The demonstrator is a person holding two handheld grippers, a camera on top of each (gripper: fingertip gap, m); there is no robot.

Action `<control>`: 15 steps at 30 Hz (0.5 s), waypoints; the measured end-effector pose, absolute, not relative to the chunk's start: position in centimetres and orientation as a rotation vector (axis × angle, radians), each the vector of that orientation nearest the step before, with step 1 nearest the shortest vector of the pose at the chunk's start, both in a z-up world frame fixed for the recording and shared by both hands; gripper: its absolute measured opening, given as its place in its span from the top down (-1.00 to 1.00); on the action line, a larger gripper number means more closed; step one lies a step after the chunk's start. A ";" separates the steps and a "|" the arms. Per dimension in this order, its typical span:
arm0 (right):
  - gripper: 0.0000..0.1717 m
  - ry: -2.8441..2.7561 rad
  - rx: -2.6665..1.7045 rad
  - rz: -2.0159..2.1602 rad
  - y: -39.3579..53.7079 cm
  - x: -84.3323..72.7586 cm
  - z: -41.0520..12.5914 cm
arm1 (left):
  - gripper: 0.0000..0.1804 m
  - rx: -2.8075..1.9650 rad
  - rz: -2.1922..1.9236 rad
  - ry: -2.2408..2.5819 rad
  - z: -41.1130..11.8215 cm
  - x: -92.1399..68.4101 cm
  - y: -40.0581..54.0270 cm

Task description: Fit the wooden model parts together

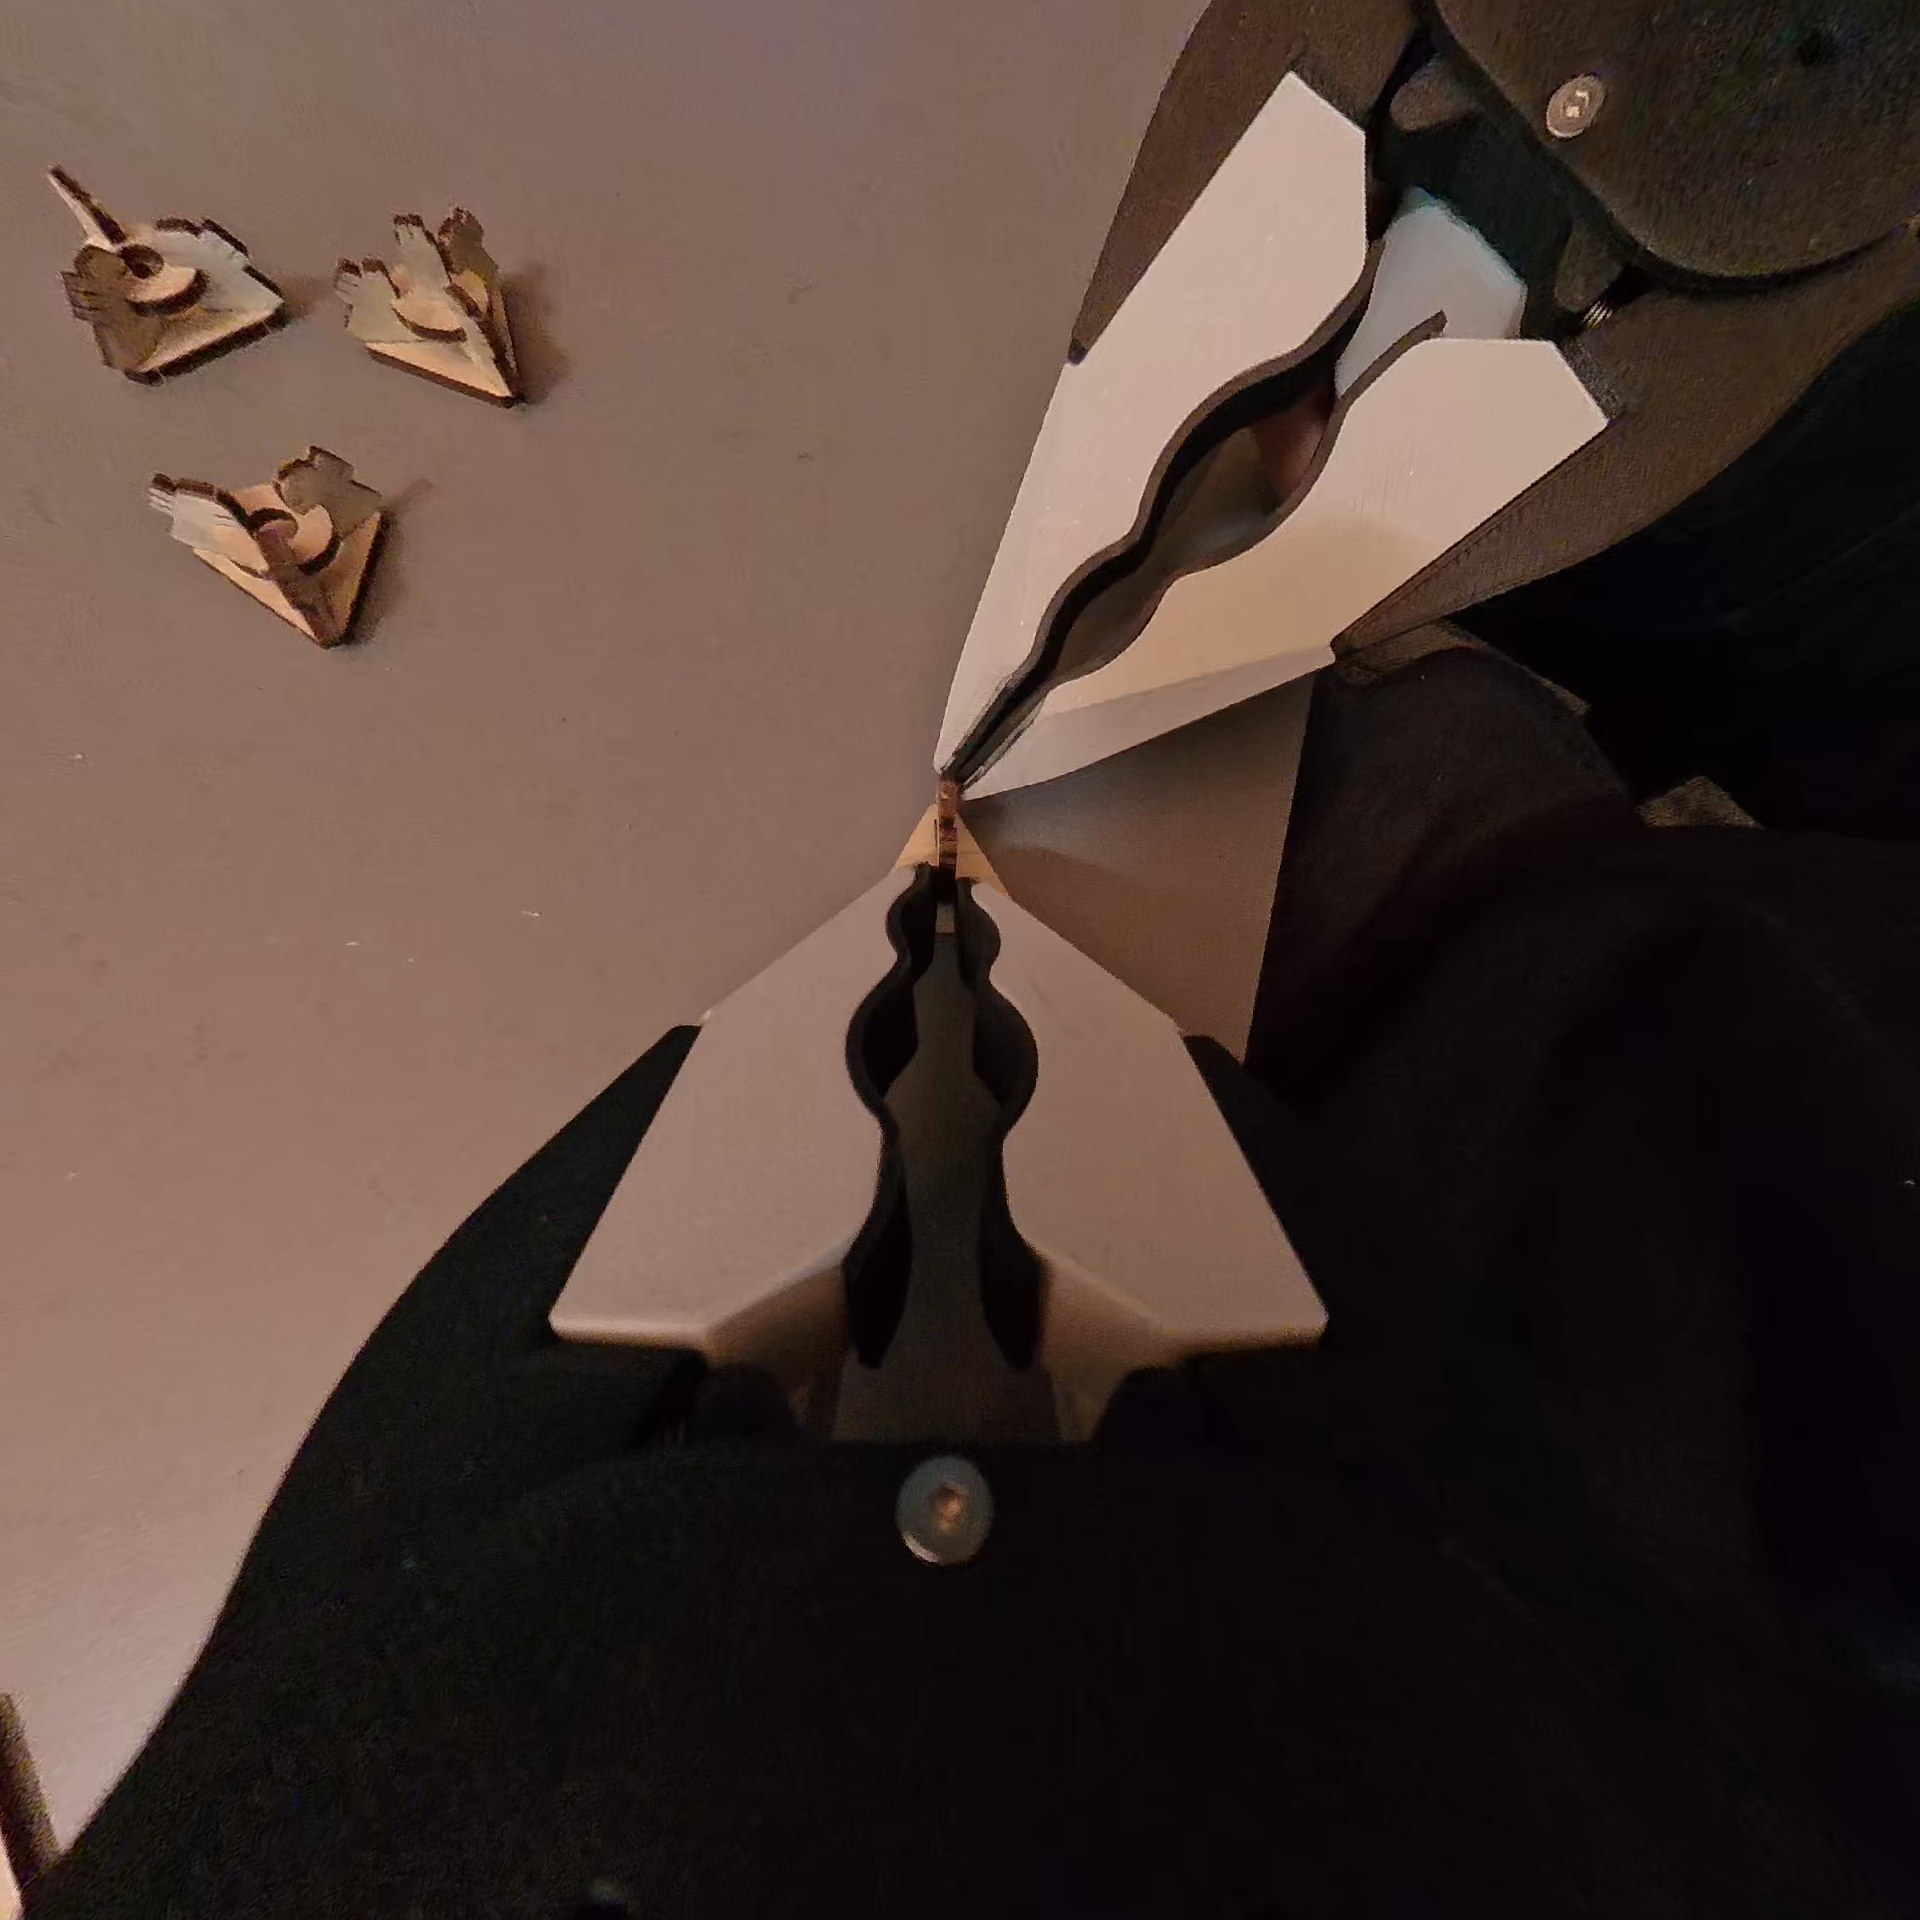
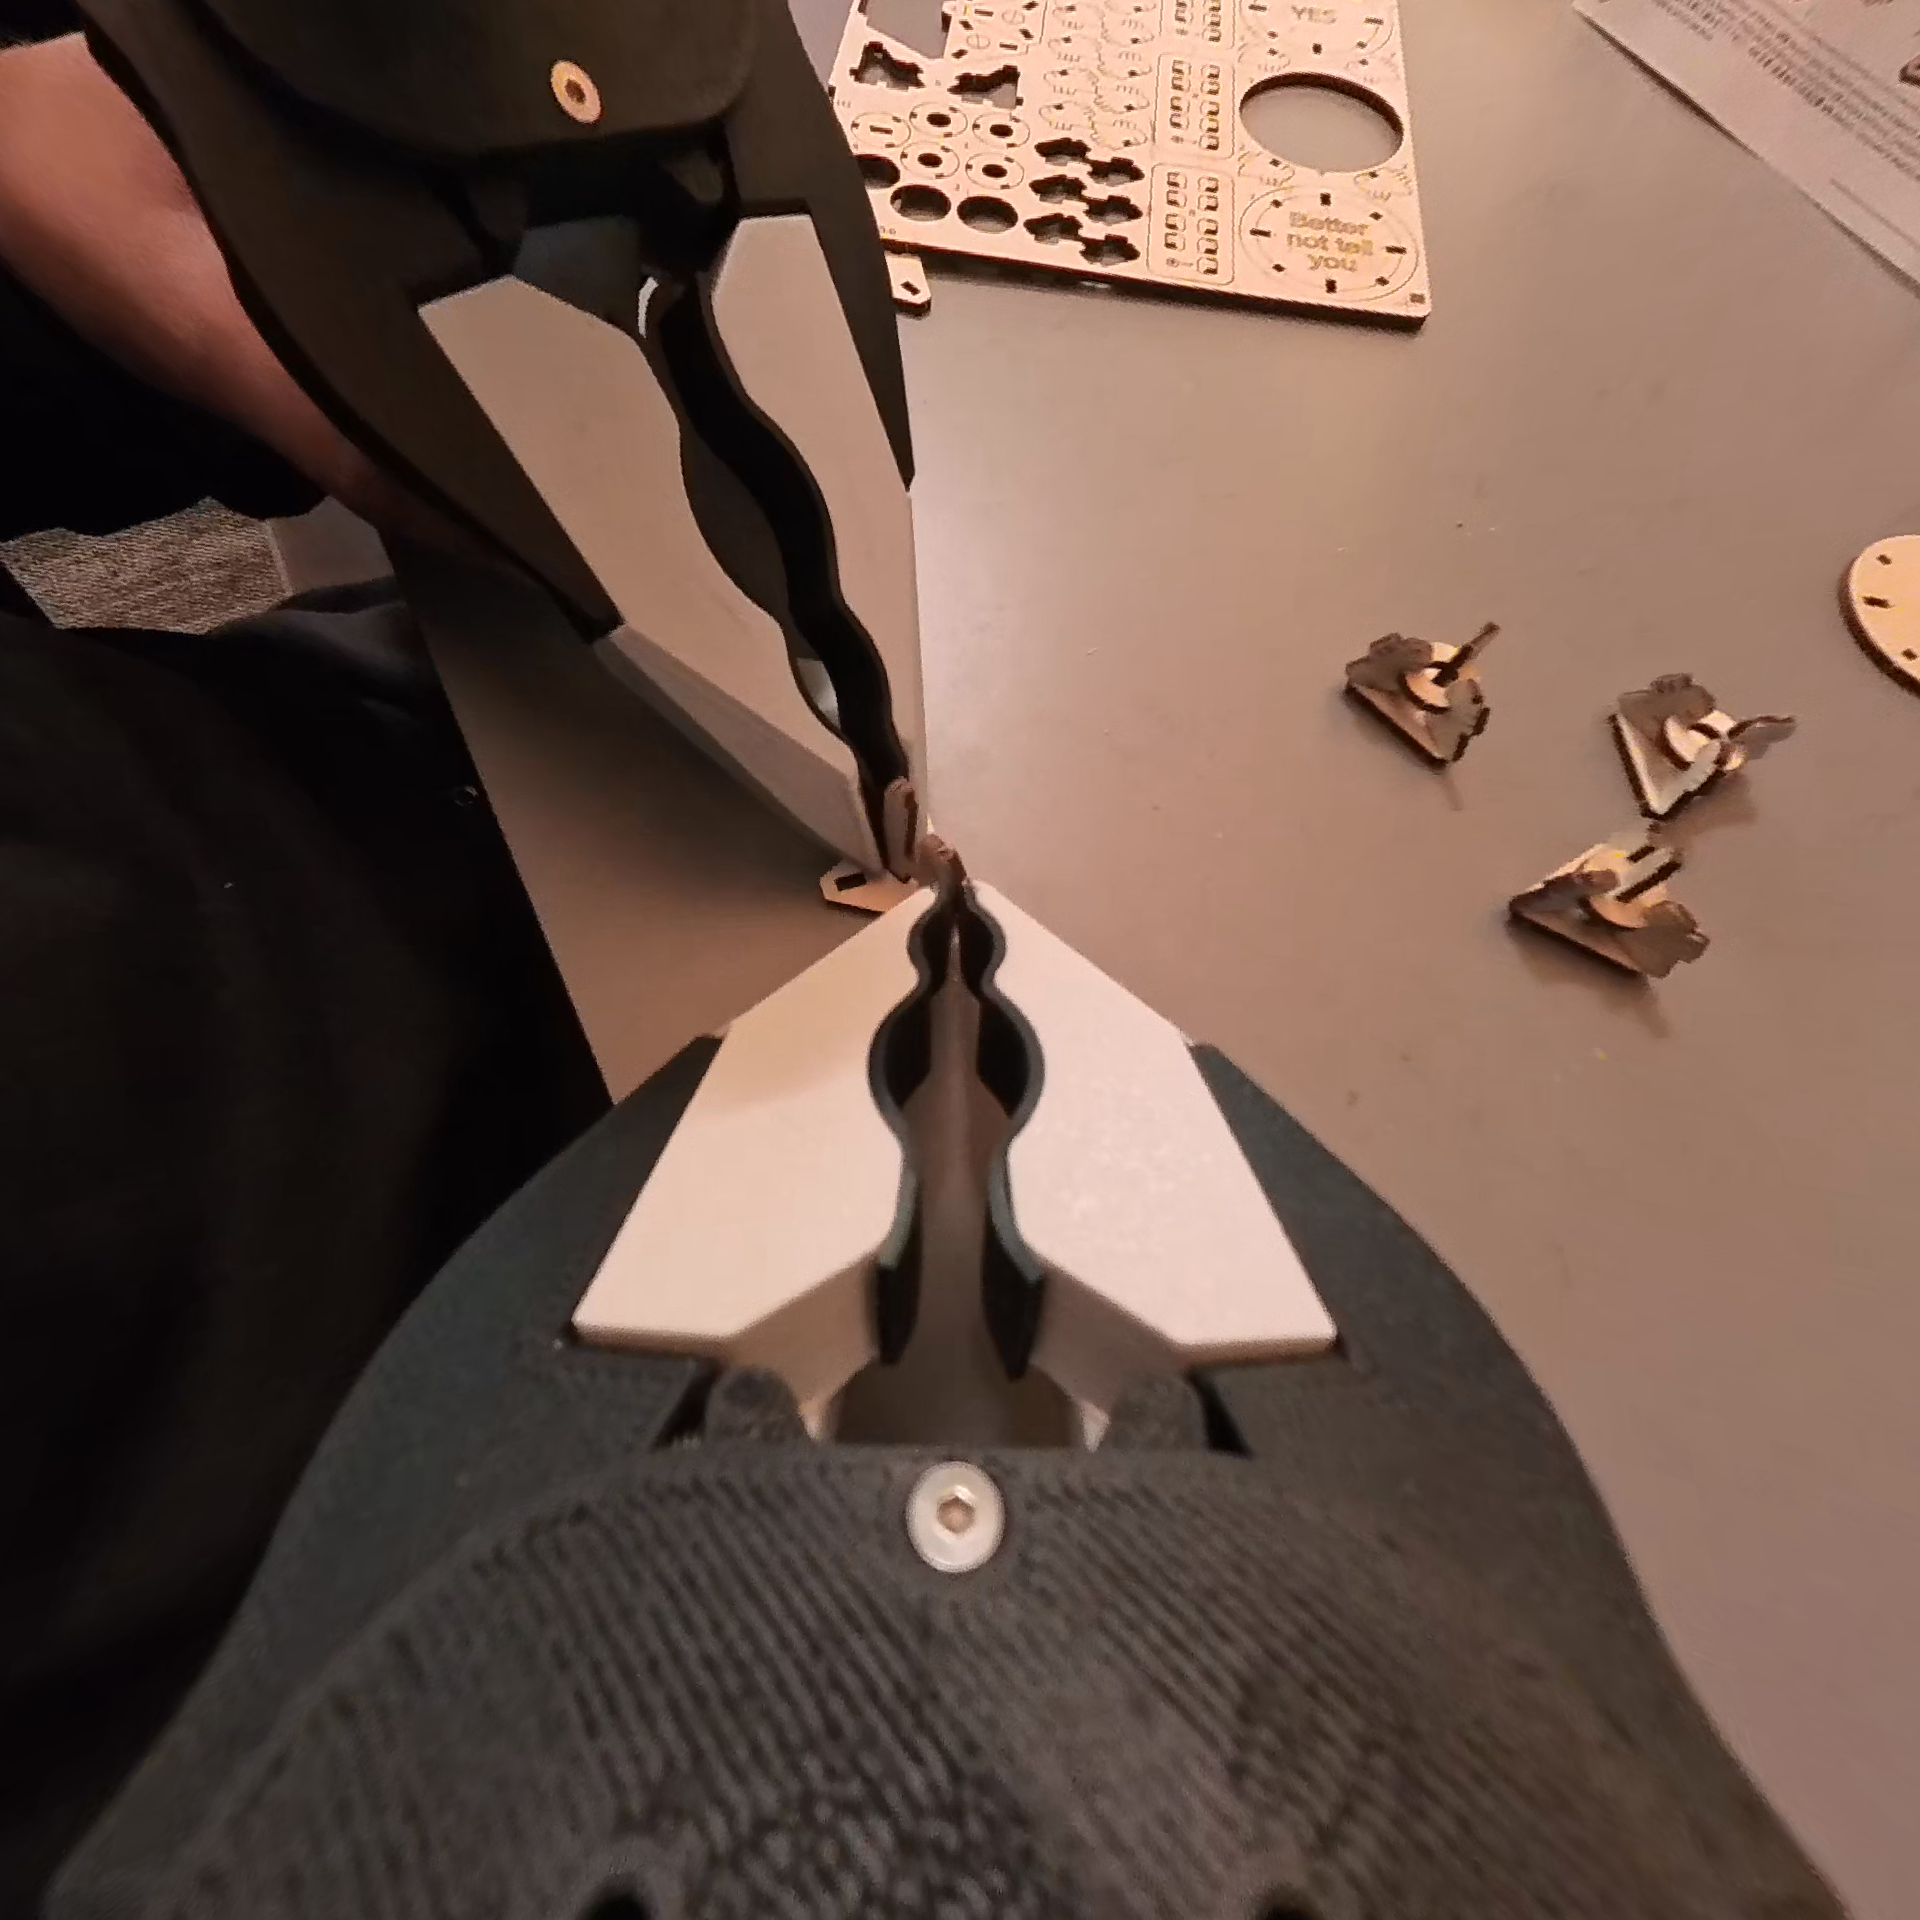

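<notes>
Grey tabletop (image 2: 1195, 582), laser-cut wooden parts sheet (image 2: 1132, 156) at far edge. Three finished triangular wooden assemblies (image 2: 1605, 920) nearer than sheet. Fourth unfinished: left gripper (image 1: 943, 883) clamps triangular wooden base (image 2: 857, 888); right gripper (image 2: 951, 883) pinches small wooden piece (image 2: 940, 862), touching base.

A grey table (image 2: 1247, 520) is seen under everything, and places are given from the laser-cut wooden sheet (image 2: 1132, 156) lying at its far side. The sheet is pierced by one large round hole and many small cut-outs. To the right of the sheet, a white printed paper (image 2: 1787, 125) is laid at the table's far right corner. Nearer than the sheet and to its right, three small triangular wooden assemblies (image 2: 1418, 691) (image 2: 1688, 753) (image 2: 1605, 914) are grouped close together but apart. Right of these, at the picture's edge, part of a round wooden disc (image 2: 1886, 608) is seen. Left of the sheet, beyond the table's edge, a patch of grey carpet (image 2: 156, 566) is visible.
</notes>
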State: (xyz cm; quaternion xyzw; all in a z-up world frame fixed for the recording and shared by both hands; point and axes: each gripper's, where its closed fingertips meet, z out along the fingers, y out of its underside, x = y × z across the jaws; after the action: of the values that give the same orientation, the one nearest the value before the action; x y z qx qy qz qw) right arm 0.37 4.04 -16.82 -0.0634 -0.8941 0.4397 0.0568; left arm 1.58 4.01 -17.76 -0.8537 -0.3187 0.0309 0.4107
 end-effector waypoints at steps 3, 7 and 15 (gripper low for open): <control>1.00 -2.714 -0.192 1.325 4.1 0.4 -16.9 | 0.98 -2.149 0.074 -0.806 -17.8 1.6 4.0; 1.00 -2.717 -0.195 1.313 4.1 0.4 -17.1 | 0.98 -2.150 0.074 -0.807 -17.8 1.6 4.0; 1.00 -2.717 -0.206 1.303 4.1 0.2 -17.1 | 0.94 -2.156 0.078 -0.795 -17.8 1.7 4.1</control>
State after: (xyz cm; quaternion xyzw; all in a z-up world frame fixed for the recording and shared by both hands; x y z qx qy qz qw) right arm 0.25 4.09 -17.15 -0.0680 -0.8979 0.4307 0.0606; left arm 1.67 4.06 -17.83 -0.8558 -0.3155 0.0309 0.4087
